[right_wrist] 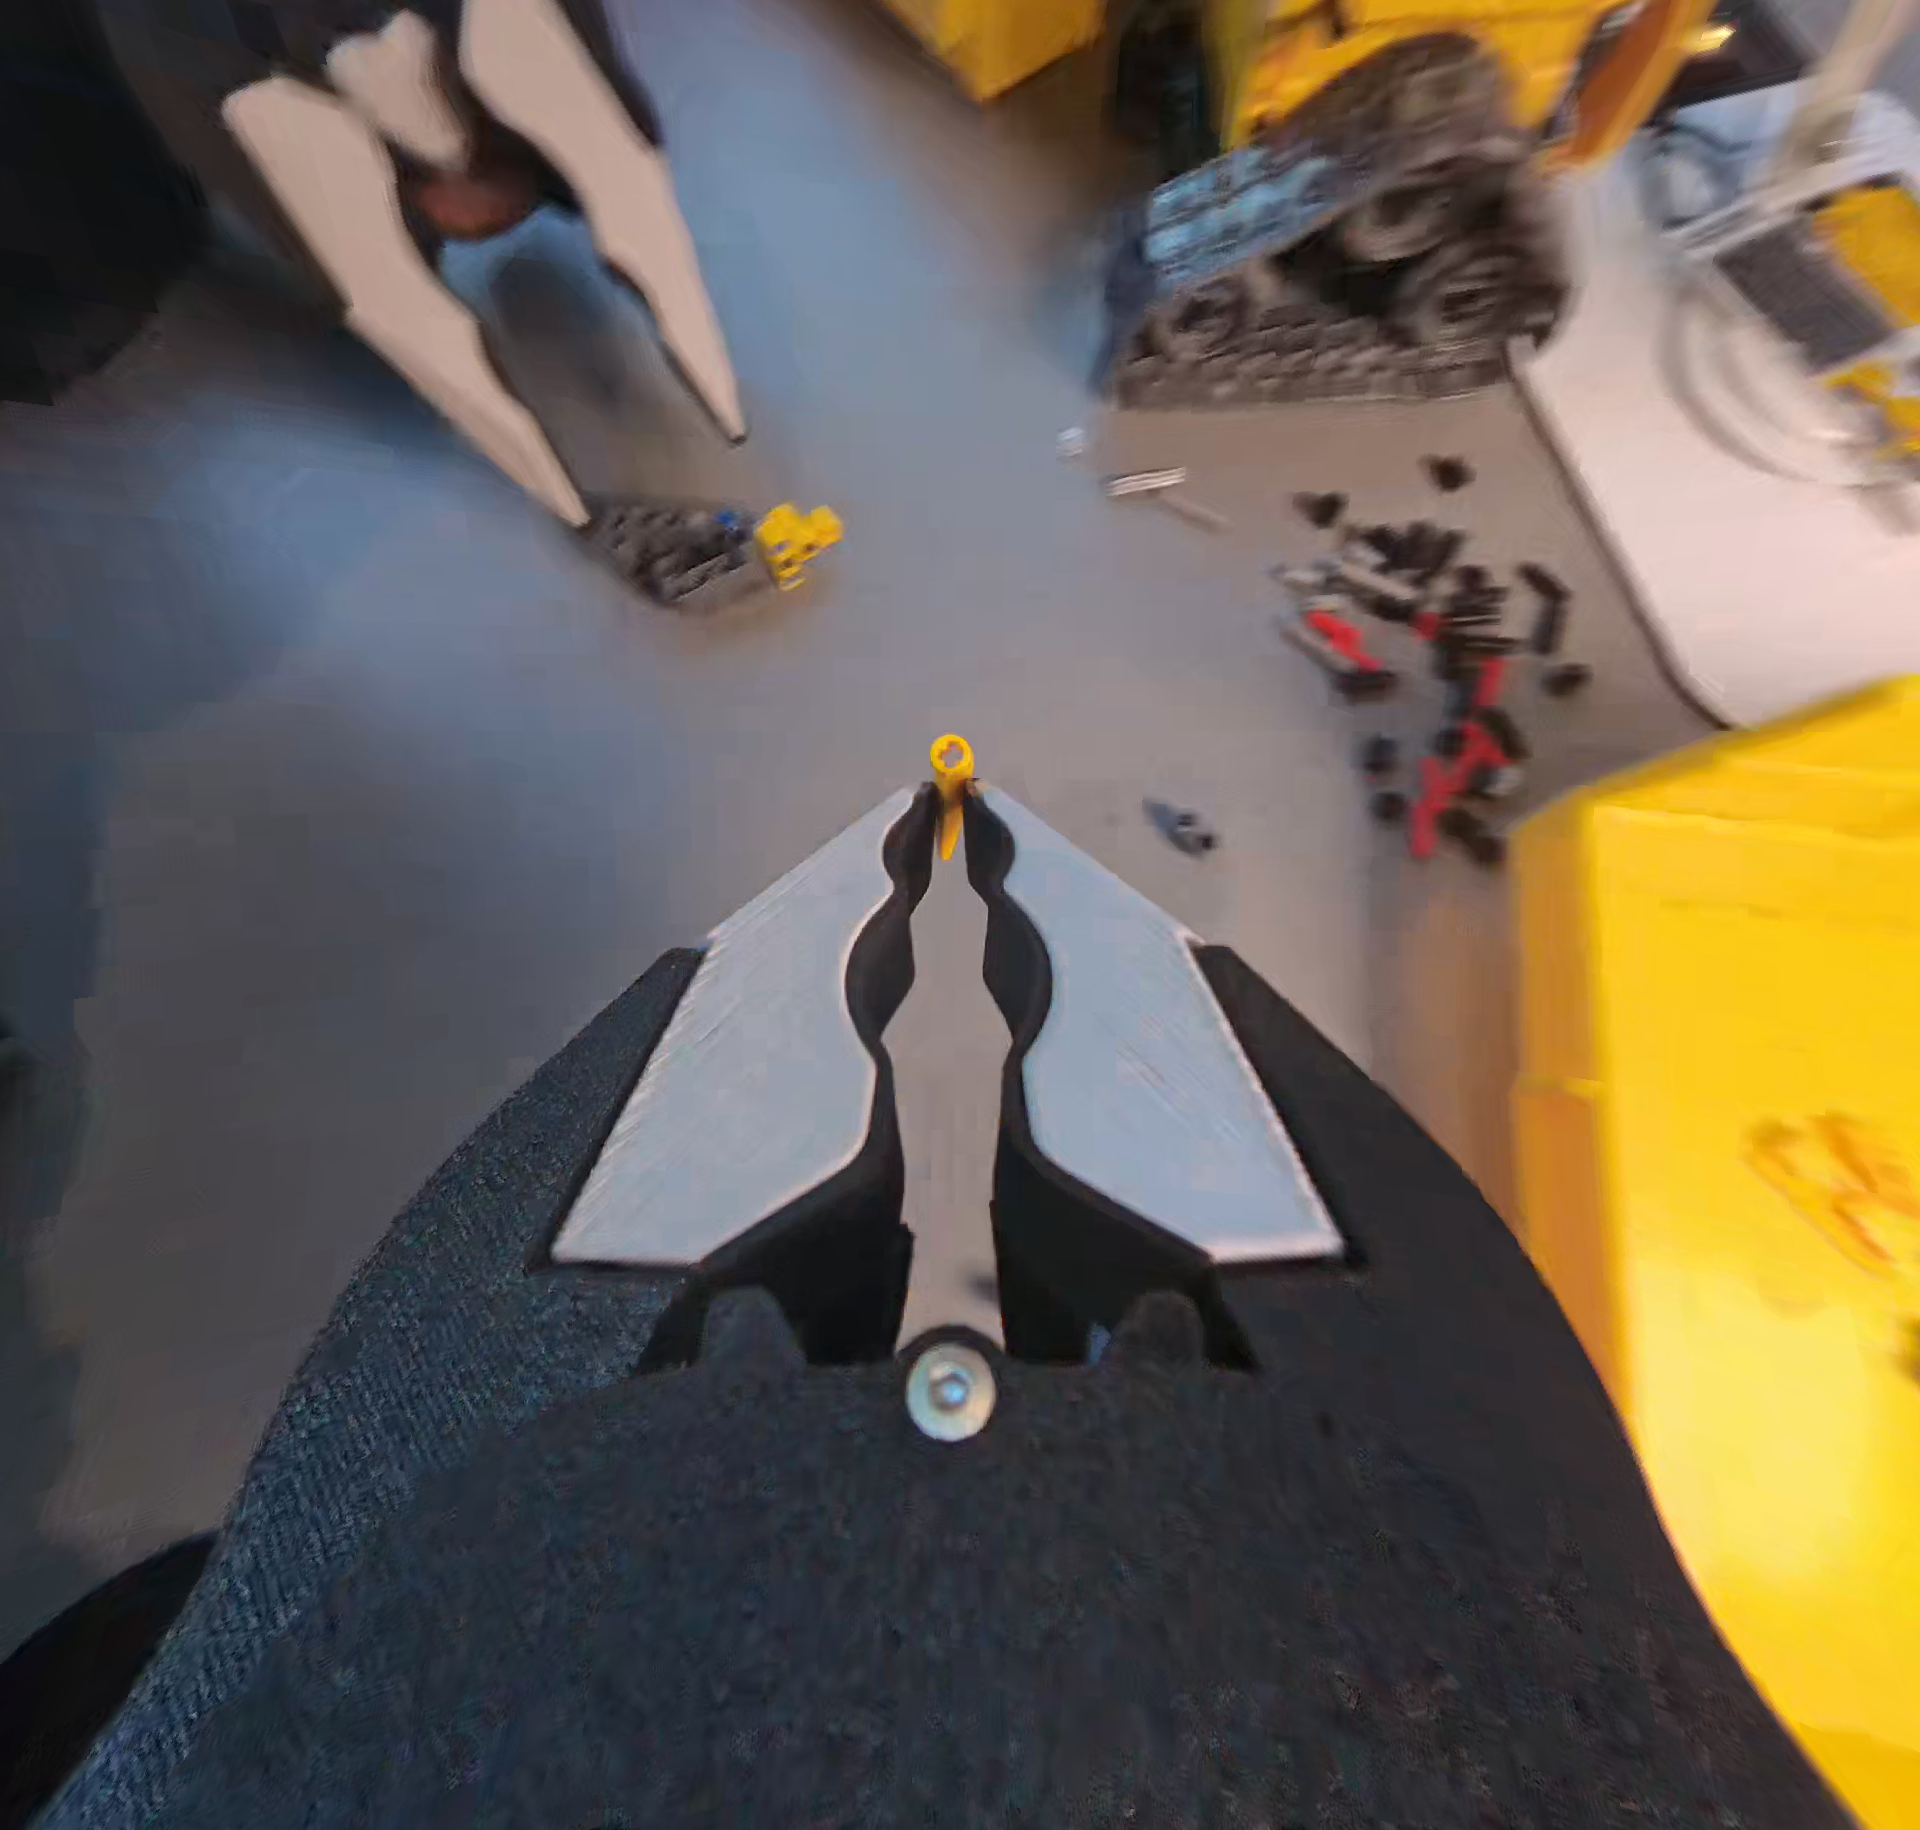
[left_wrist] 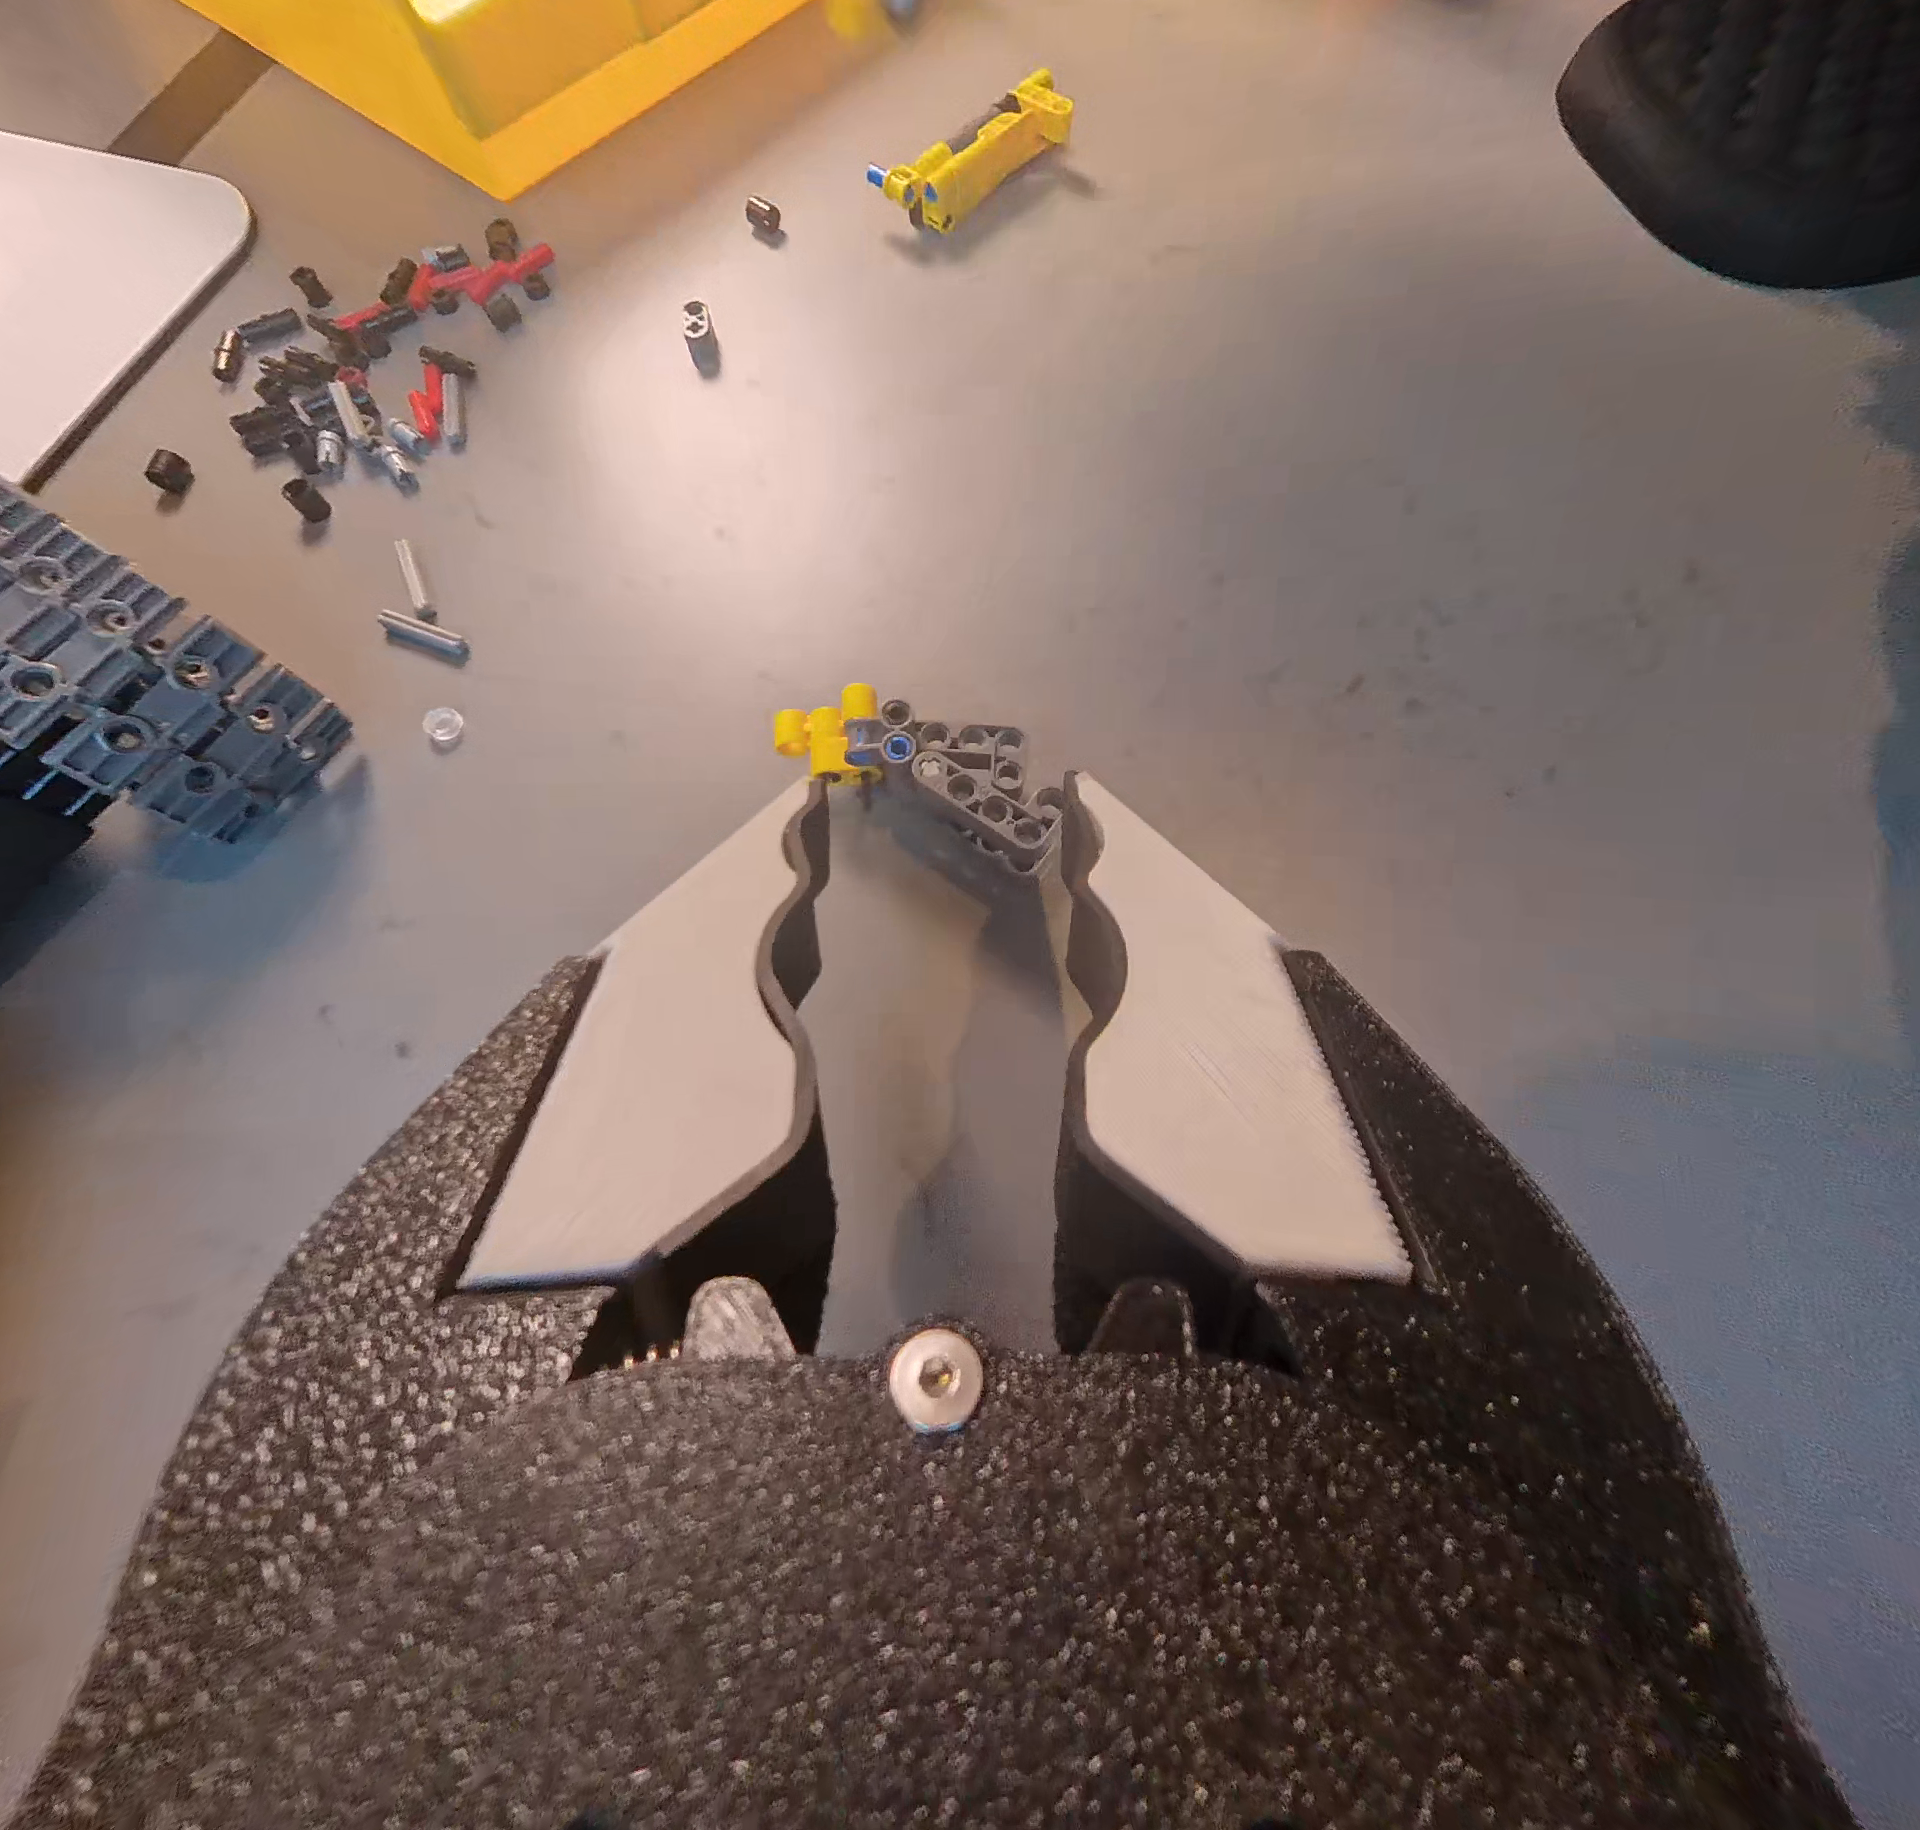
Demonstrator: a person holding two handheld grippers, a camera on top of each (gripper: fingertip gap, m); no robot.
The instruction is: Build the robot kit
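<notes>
Left wrist view, from my far left: a grey tracked piece (left_wrist: pixel 156 700) lies well out to the left of my fingers, with a scatter of black and red pins (left_wrist: pixel 364 367) beyond it and a yellow box (left_wrist: pixel 520 45) farther ahead. Nearer in, left of the tips, lie two grey axles (left_wrist: pixel 421 627) and a clear round stud (left_wrist: pixel 444 724). The left gripper (left_wrist: pixel 948 793) has its fingers (left_wrist: pixel 675 1053) apart. Between the tips, on the tabletop (left_wrist: pixel 1351 637), is a grey beam assembly (left_wrist: pixel 977 793) with yellow connectors on its far-left end. It leans against the right-hand finger and seems clear of the left-hand one, so I judge it loose, not clamped. A one-sided squeeze there could skate it along the tabletop or twist it out of the gap. Ahead and slightly right lies a yellow sub-assembly (left_wrist: pixel 977 154).

From the right wrist view, the left gripper (right_wrist: pixel 660 476) stands ahead and to the left, and the grey beam assembly (right_wrist: pixel 707 554) touches its nearer tip. The right gripper (right_wrist: pixel 948 793) has its fingers (right_wrist: pixel 748 1074) drawn together on a small yellow piece (right_wrist: pixel 951 767), nipped only at the very tips with its ringed end poking out. I think that hold is thin: any knock or extra squeeze could pivot the piece or flick it away. It would then be hard to find among the black and red pins (right_wrist: pixel 1434 637) to the right. A yellow box (right_wrist: pixel 1714 1157) sits close on the right, and a swing that way could clip it. This view is blurred, so fine contact is hard to confirm.
</notes>
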